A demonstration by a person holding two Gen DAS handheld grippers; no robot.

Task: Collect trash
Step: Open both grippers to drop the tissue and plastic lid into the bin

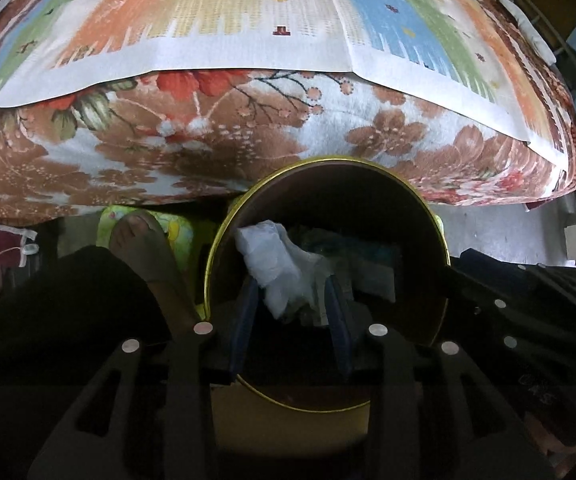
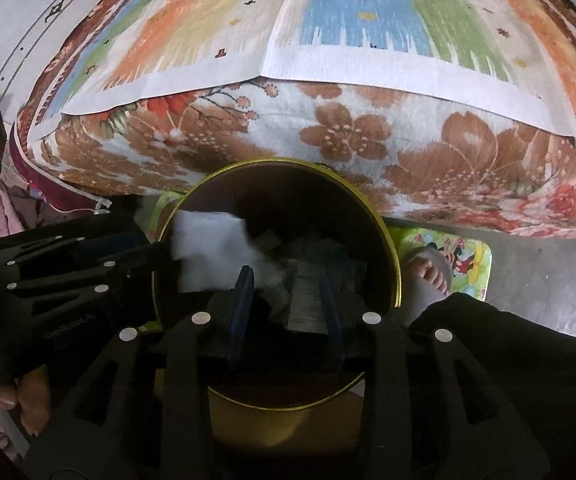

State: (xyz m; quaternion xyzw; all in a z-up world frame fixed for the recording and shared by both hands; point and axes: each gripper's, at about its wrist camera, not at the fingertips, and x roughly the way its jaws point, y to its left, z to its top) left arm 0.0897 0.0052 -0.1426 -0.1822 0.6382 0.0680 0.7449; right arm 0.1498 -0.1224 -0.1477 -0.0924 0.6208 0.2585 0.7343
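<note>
Your left gripper (image 1: 293, 280) hung over the mouth of the bin (image 1: 224, 240), and its two blue fingers (image 1: 248, 300) stood apart with a white wad (image 1: 276, 268) of crumpled plastic or paper between them. The wad lay against the left finger, but the right finger seemed not to press it, so I cannot tell if you held it or had let it go. It sat inside the bin rim, toward the left wall, above darker trash (image 1: 367, 268) at the bottom. In the right wrist view the same wad (image 2: 208, 244) appeared blurred at the left inner wall of the bin (image 2: 391, 248), just at the tip of the left gripper (image 2: 156, 256), which came in from the left side. To the right of it, your right gripper (image 2: 288, 284) also pointed down into the bin, with its fingers (image 2: 244, 288) spread wide and nothing gripped between them; only loose paper pieces (image 2: 307, 292) lay below, on the bottom. The bin was round, dark inside, with a yellow rim, and it stood on the floor just beside the bed (image 2: 347, 132), which was covered with a flower blanket and a striped mat (image 2: 367, 20) on top. Your bare foot (image 2: 431, 268) rested on a colourful cushion (image 2: 471, 260), right beside the bin on its right side.
</note>
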